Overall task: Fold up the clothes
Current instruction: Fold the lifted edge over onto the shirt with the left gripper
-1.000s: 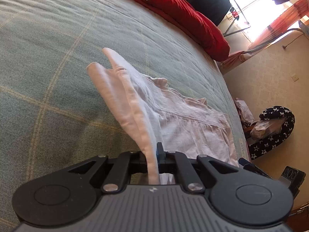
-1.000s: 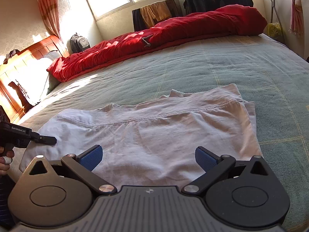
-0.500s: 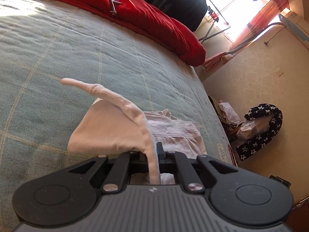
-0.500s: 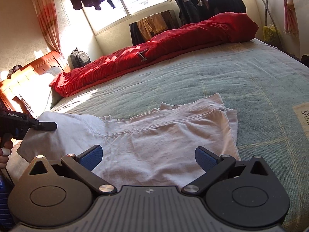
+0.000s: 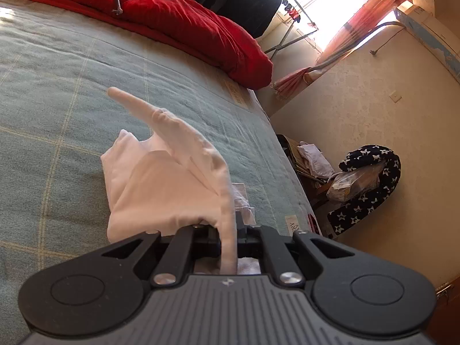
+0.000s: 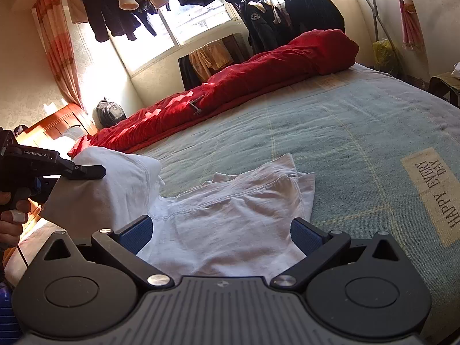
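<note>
Right wrist view: right gripper (image 6: 221, 237) gapes empty at bottom centre above the white garment (image 6: 230, 218) on the bed (image 6: 359, 120). At left, left gripper (image 6: 89, 172) clamps one lifted end. First fold underway; laying over and further folds remain.

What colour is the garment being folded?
White. The garment shows best in the right wrist view, spread on the bed.

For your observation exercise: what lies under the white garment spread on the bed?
The blue-green bedspread shows all around the white garment. Beneath the cloth itself nothing can be seen; the fabric covers it.
</note>
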Available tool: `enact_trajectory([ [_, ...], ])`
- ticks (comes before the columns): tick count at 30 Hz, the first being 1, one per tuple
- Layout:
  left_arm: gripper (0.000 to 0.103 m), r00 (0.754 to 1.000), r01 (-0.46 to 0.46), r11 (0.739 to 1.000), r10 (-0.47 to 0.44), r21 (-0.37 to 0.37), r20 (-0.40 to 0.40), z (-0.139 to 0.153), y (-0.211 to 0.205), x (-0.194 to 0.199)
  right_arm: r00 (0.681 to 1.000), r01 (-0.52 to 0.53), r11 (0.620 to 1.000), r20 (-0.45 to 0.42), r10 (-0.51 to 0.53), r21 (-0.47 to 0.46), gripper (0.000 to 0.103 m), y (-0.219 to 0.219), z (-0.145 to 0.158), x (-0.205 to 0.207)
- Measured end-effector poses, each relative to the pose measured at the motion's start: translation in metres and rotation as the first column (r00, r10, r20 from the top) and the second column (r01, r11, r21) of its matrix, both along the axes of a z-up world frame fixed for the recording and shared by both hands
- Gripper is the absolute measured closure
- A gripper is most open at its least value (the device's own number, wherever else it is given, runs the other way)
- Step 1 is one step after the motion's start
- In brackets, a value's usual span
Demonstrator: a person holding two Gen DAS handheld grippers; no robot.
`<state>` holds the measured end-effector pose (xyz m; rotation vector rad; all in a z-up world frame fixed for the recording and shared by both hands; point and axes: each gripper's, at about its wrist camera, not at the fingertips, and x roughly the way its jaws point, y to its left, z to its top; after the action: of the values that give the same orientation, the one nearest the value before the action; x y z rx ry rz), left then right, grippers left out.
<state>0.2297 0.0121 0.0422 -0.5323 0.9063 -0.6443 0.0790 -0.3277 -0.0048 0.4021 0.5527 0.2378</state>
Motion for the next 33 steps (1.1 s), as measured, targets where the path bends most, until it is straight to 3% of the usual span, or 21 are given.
enact_trajectory([
  [8,0.098,0.997,0.060,0.998,-0.059,0.014,-0.050,-0.015,-0.055,0.016,0.999,0.049,0.999,0.009,-0.049,0.018,0.000,-0.024,-0.002,-0.010],
  [13,0.098,0.990,0.121,0.990,-0.115,0.068,-0.079,-0.029,-0.093,0.018,0.996,0.085,0.996,0.008,-0.085,0.034,0.000,-0.038,-0.005,-0.016],
  [22,0.097,0.985,0.134,0.982,-0.117,0.136,-0.125,-0.056,-0.128,0.022,0.994,0.113,0.993,-0.004,-0.113,0.046,0.000,-0.052,-0.011,-0.022],
  [26,0.096,0.985,0.152,0.968,-0.132,0.201,-0.111,-0.059,-0.146,0.020,0.992,0.123,0.991,-0.007,-0.122,0.049,0.000,-0.057,-0.013,-0.025],
  [32,0.083,0.982,0.182,0.945,-0.162,0.274,-0.092,-0.060,-0.170,0.016,0.990,0.144,0.989,-0.018,-0.143,0.046,0.000,-0.062,-0.015,-0.028],
  [33,0.074,0.981,0.192,0.940,-0.174,0.282,-0.088,-0.059,-0.173,0.015,0.989,0.147,0.988,-0.019,-0.147,0.044,0.000,-0.062,-0.015,-0.029],
])
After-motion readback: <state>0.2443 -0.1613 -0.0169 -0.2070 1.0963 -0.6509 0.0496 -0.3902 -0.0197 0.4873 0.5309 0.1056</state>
